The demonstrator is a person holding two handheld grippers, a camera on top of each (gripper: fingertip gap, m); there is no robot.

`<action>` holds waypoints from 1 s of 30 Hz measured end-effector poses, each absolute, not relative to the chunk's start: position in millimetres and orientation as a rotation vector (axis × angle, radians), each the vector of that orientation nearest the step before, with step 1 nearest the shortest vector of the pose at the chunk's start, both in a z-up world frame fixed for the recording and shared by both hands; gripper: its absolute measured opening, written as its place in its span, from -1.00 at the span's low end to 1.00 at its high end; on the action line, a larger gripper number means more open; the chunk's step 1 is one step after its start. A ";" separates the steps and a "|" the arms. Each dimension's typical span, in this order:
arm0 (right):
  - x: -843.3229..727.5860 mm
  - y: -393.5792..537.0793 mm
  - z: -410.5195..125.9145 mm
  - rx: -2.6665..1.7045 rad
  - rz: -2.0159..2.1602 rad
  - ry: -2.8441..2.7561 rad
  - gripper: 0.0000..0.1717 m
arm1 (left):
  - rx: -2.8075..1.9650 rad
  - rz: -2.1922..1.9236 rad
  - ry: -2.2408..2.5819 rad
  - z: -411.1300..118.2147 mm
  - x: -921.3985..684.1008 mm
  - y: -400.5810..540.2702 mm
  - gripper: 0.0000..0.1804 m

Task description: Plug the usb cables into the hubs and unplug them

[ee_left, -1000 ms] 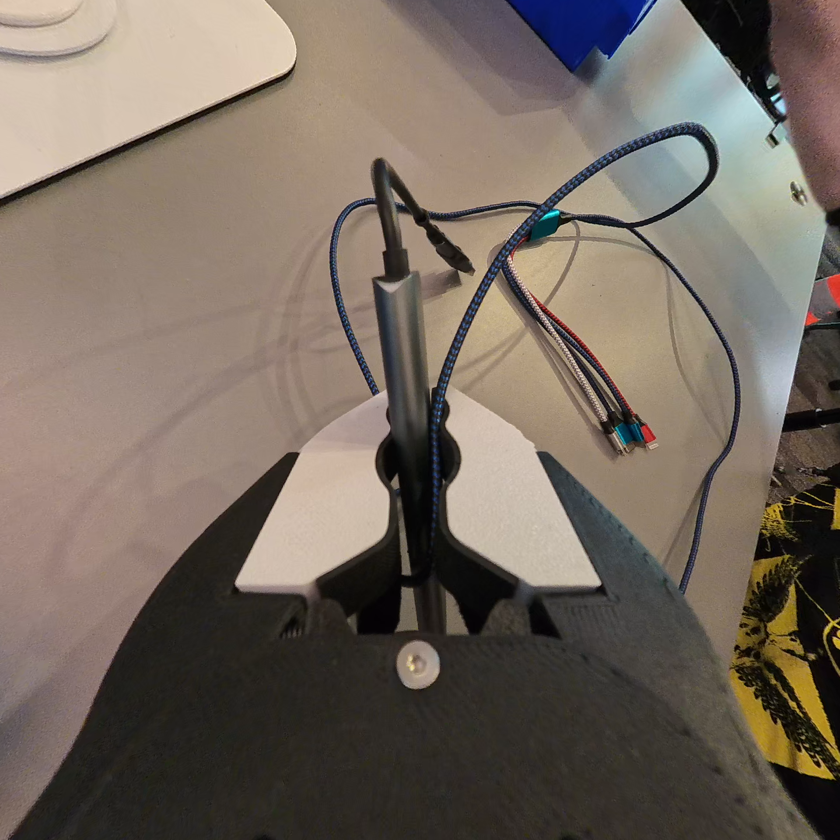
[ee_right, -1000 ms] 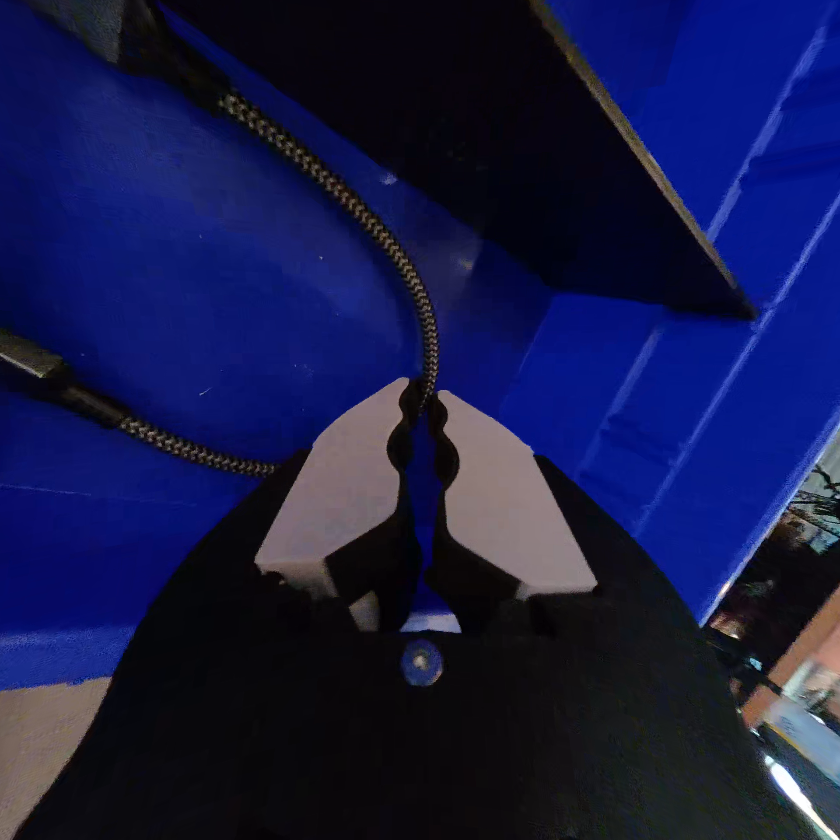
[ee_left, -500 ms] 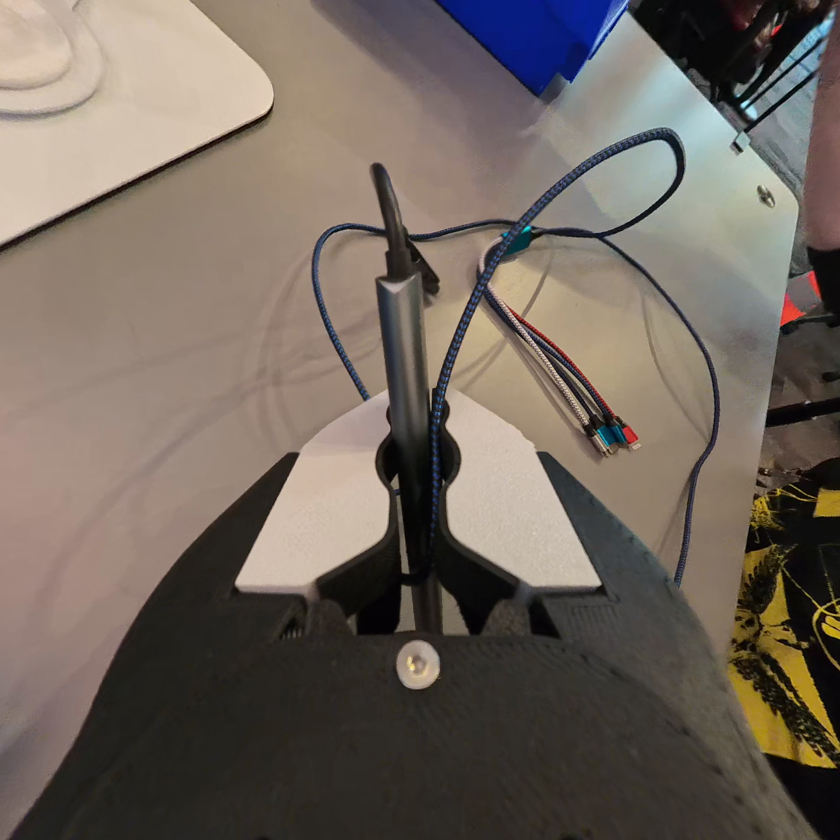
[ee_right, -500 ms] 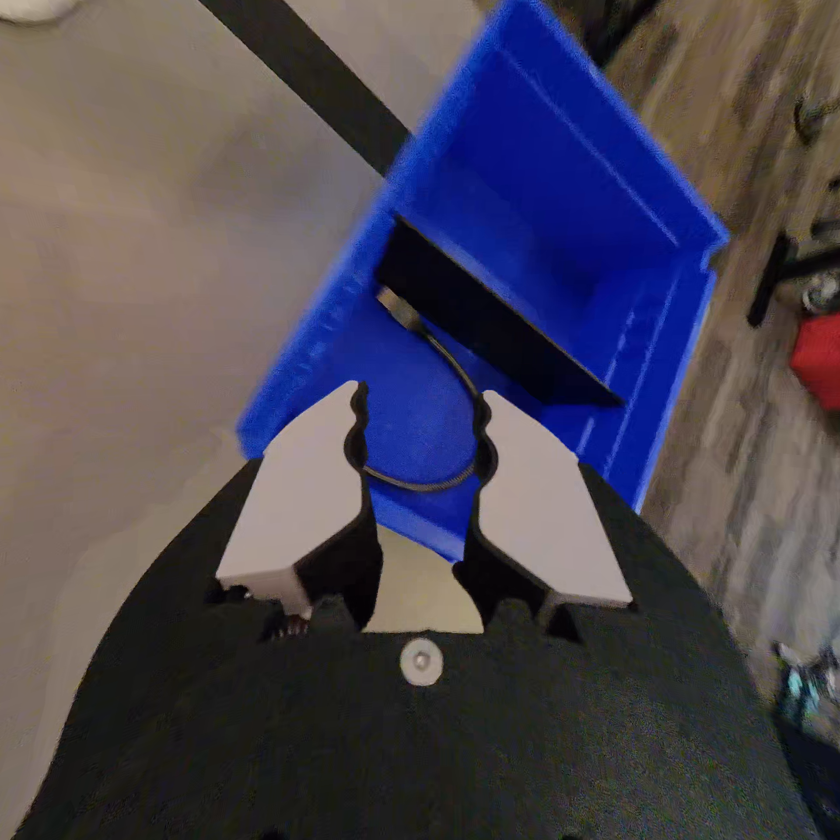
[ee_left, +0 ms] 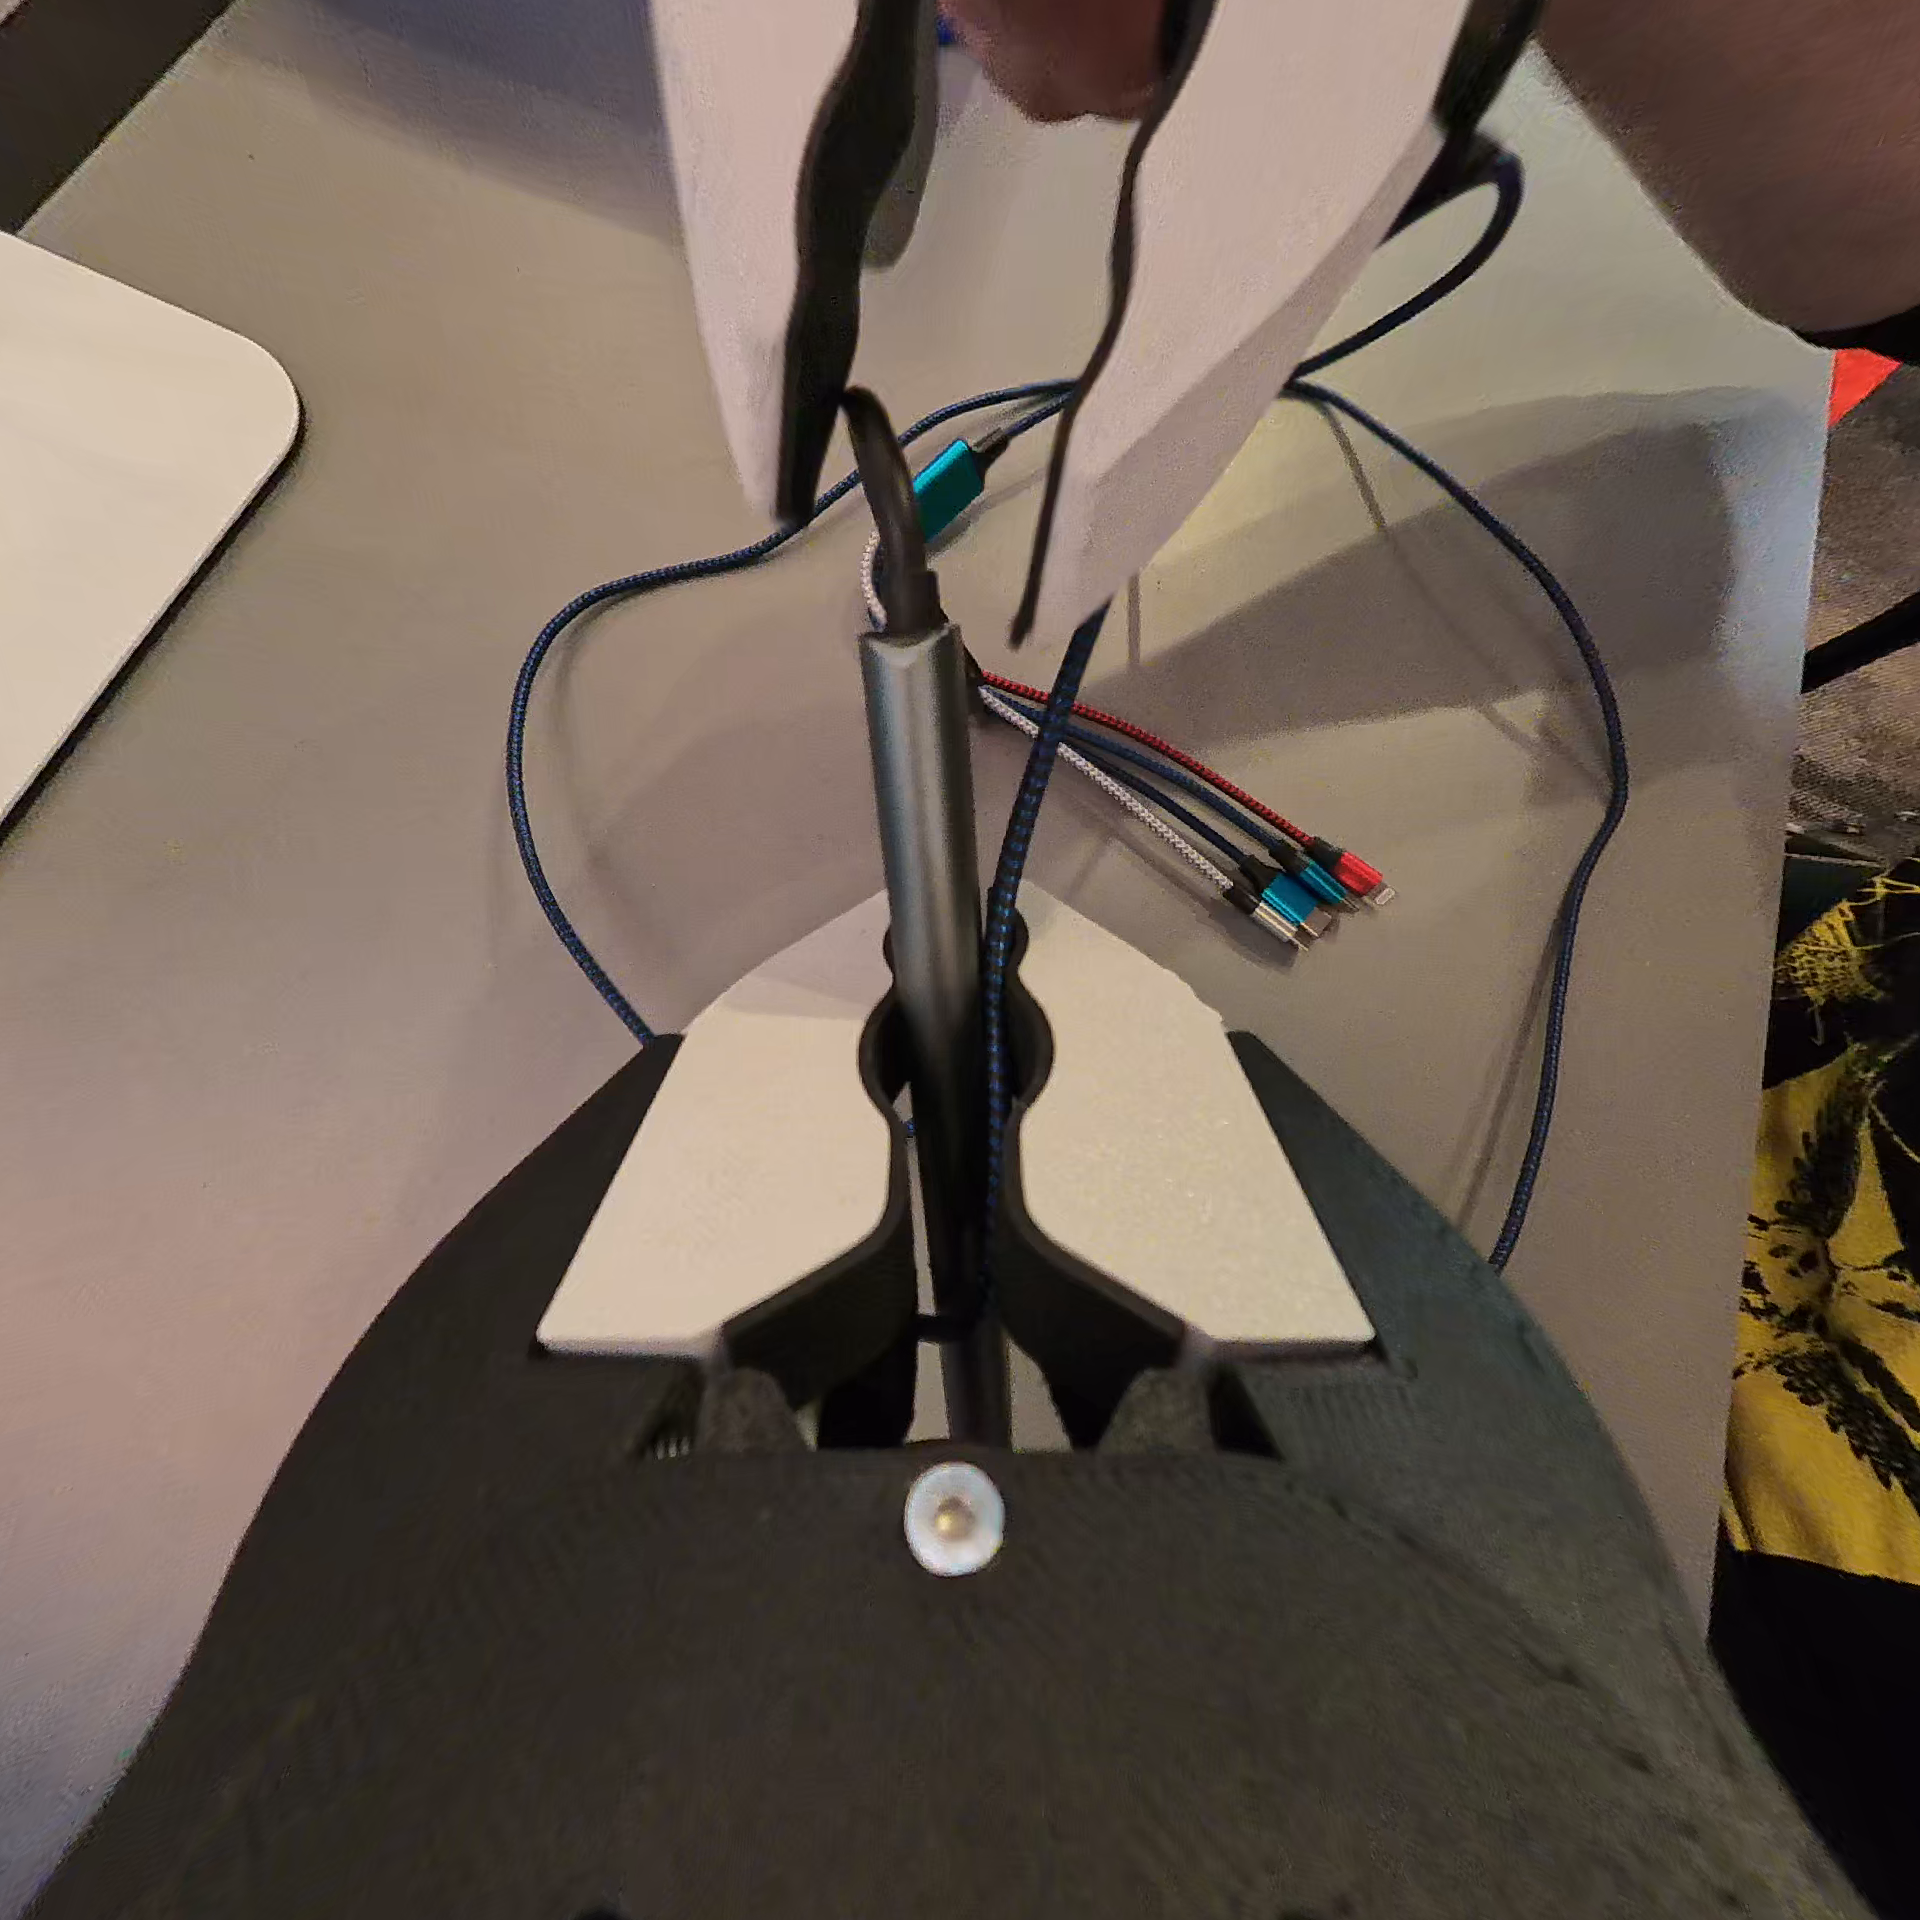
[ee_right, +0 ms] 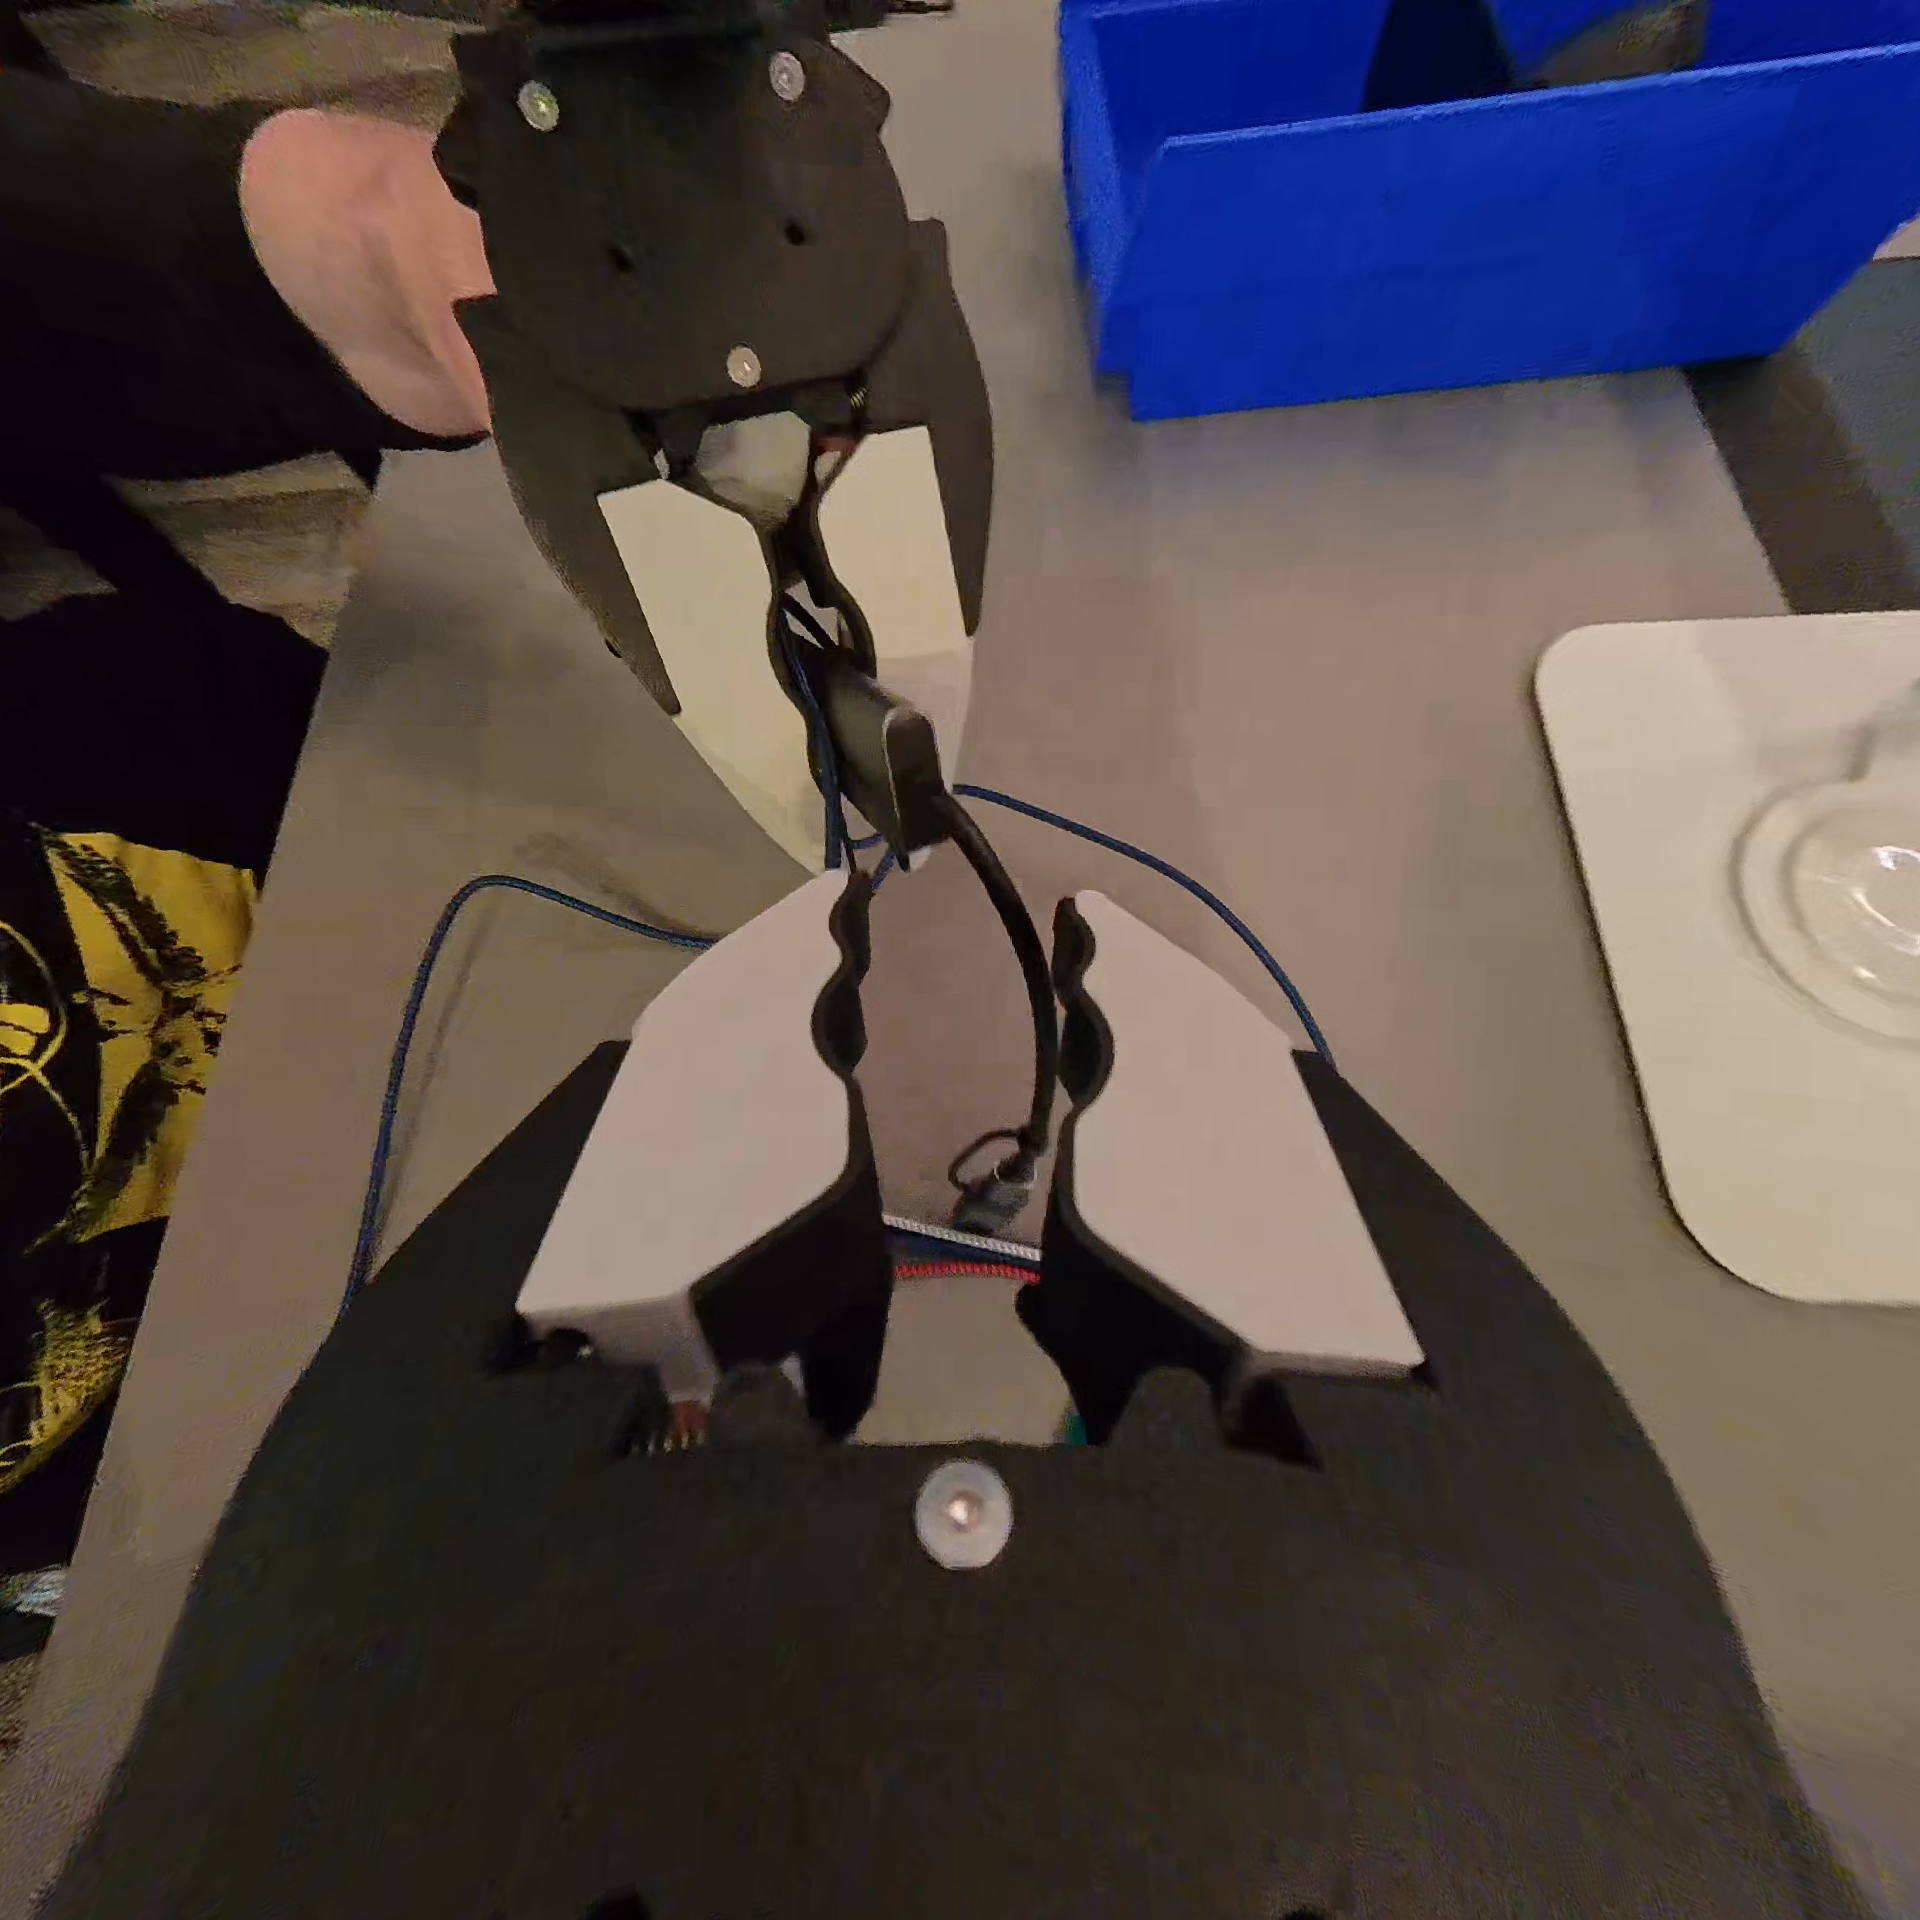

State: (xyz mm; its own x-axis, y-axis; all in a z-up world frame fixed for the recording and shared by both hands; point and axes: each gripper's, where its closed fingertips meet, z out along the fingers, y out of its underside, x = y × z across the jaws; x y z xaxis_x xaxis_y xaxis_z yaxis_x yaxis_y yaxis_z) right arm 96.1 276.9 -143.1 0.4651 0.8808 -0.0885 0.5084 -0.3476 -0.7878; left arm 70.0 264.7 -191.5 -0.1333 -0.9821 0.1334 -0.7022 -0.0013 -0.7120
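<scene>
Your left gripper [ee_left: 951, 935] grips the grey hub [ee_left: 920, 810], its ports hidden; your right gripper [ee_right: 961, 914] jaws stand apart around the hub's black lead [ee_right: 1013, 935].

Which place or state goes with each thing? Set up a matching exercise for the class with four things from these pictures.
Things:
1. grey USB hub
2. blue bin
3. right claw
4. bundle of coloured charging plugs

Places or states:
A. open, around the hub's black cable
B. clamped in the left claw
C. lying loose on the grey table
D. standing at the table's far edge

Pairs: 1-B, 2-D, 3-A, 4-C
</scene>
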 end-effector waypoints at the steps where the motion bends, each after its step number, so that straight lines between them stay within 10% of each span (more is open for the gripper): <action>1: 89.7 277.5 -145.7 -2.008 0.699 -1.172 -0.65 | -1.730 -0.932 1.882 -191.4 70.4 263.2 -0.87; 6: 76.8 272.7 -145.4 -1.991 0.804 -1.227 -0.89 | -1.732 -0.960 1.889 -193.2 67.6 263.9 -0.84; 13: 99.3 282.0 -114.5 -1.930 0.783 -1.142 -0.91 | -1.780 -0.894 1.916 -191.0 47.1 281.1 -0.16; 30: 84.2 265.4 -52.3 -1.869 0.415 -1.468 -1.00 | -1.475 -0.988 1.494 -39.6 35.1 302.2 -0.43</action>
State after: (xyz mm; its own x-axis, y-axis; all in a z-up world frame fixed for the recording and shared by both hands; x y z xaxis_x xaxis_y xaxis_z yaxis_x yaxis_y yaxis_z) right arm 84.2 265.4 -52.3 0.3020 0.9375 0.1728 0.7084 -0.0994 -0.6988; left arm 35.1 302.2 -39.6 -0.0015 -0.9999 -0.0166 -0.3761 0.0160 -0.9265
